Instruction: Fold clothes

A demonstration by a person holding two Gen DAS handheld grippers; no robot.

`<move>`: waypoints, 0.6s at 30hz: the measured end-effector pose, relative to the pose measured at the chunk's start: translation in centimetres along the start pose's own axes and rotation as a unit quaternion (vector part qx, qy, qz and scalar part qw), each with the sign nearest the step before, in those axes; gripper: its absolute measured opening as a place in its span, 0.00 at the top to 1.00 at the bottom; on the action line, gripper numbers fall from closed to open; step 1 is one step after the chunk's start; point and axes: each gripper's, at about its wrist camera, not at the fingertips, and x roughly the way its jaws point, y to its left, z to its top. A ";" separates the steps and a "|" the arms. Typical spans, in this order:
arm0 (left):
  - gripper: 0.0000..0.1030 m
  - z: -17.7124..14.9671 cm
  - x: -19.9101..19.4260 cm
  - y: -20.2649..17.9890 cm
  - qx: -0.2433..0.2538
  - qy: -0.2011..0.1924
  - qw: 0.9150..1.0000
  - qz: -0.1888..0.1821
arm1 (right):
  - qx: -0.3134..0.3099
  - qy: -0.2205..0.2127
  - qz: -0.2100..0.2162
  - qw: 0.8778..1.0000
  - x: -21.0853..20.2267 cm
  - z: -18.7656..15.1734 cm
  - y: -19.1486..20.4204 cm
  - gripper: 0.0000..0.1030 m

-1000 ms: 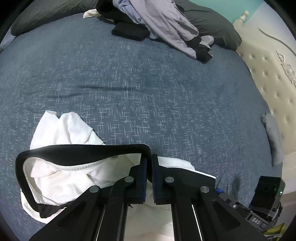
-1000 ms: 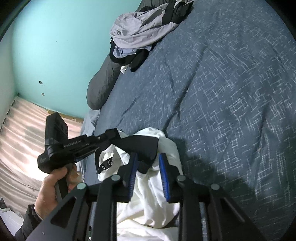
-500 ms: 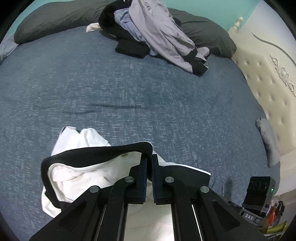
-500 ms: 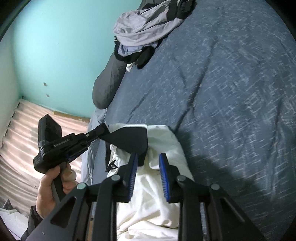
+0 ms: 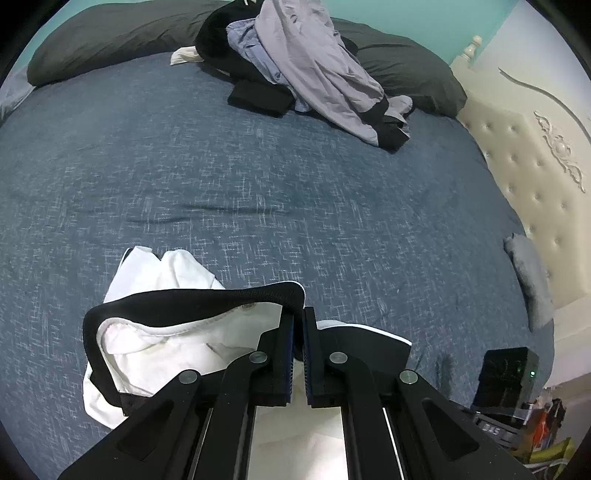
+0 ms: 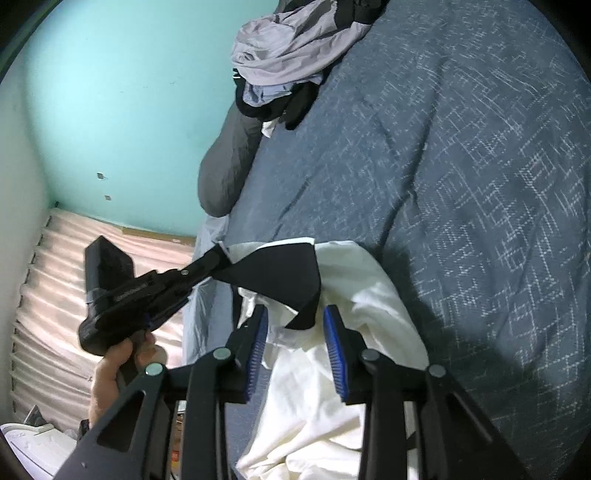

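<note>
White garment [image 5: 173,332] lifted over a blue bedspread [image 5: 258,177].
Left gripper [image 5: 298,332] pinches its black collar; right gripper [image 6: 295,332] gapes wide. Teal wall [image 6: 129,92], tufted headboard [image 5: 528,166].

A home bedroom: a bed [image 5: 258,177] with a blue cover, dark pillows [image 5: 110,33] at its far edge, a tufted headboard [image 5: 517,155] beside it, clothes [image 5: 306,62] heaped on it

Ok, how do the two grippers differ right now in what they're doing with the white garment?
The left gripper is shut, pinching the black collar band of the white garment; the right gripper is open and grips nothing. The left holds its edge lifted off the blue bedspread, while the right only hovers with a black collar tip between its blue pads. Both point at the same garment.
</note>
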 end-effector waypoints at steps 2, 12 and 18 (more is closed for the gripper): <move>0.96 -0.2 -0.1 -0.2 0.004 0.002 1.000 -0.001 | 0.005 0.001 0.000 1.000 0.2 0.0 -0.1 0.69; 0.96 -0.8 -0.1 0.3 0.005 0.008 1.000 0.006 | -0.017 -0.003 -0.029 0.999 0.5 -0.1 -0.5 0.90; 0.96 -0.4 -0.2 0.2 0.005 0.008 1.000 0.006 | -0.034 0.002 -0.044 0.998 0.5 -0.3 -0.5 0.99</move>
